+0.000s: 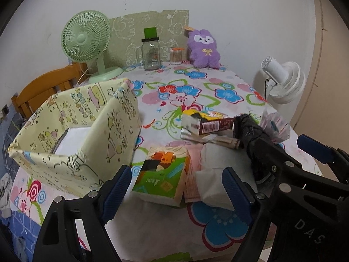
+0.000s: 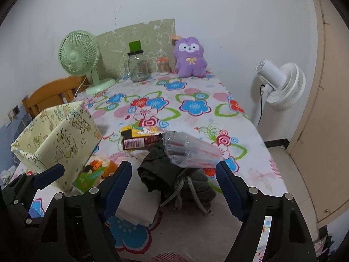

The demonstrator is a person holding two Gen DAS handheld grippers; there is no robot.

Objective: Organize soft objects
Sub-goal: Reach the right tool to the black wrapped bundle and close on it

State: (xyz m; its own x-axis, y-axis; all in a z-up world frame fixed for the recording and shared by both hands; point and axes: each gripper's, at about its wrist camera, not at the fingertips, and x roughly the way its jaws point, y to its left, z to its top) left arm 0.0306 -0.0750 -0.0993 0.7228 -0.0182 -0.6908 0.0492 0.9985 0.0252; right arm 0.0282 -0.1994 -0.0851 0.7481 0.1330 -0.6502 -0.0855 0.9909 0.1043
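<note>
Much half-hidden in the heap at the near end of the surface [image 1: 218, 74] with its flowered cloth: white tissue wad [image 1: 216, 174] partly behind the left gripper's right finger, black bundle [image 2: 159, 170] covered on top by a bubble-wrap sleeve [image 2: 192, 150] with unclear red-striped contents, grey drawstring pouch [image 2: 196, 187] tucked under both, dark snack box [image 1: 207, 124] with one end torn and its print too small to read. Yellow cartoon-print fabric bin [image 1: 72, 135] on the left, open-topped, something white and flat inside, not identifiable; far corner cut by the fisheye edge. Left gripper [image 1: 176, 194] spread wide, empty, blue pads either side of the green tissue pack [image 1: 161, 174] and the wad, just above and in front of them, touching neither as far as visible. Right gripper [image 2: 174, 187] likewise wide and holding nothing, black bundle and pouch lying between its fingers, contact not visible; in the left wrist view, seen only as black frame and a blue pad at the right edge. At the far end against the wall: green desk fan [image 1: 87, 41], glass mason jar [image 1: 151, 54], small jar of swabs [image 1: 176, 55], purple plush rabbit [image 1: 204, 48]. White standing fan [image 2: 281, 85] off the right side, wooden chair [image 1: 43, 89] behind the bin.
</note>
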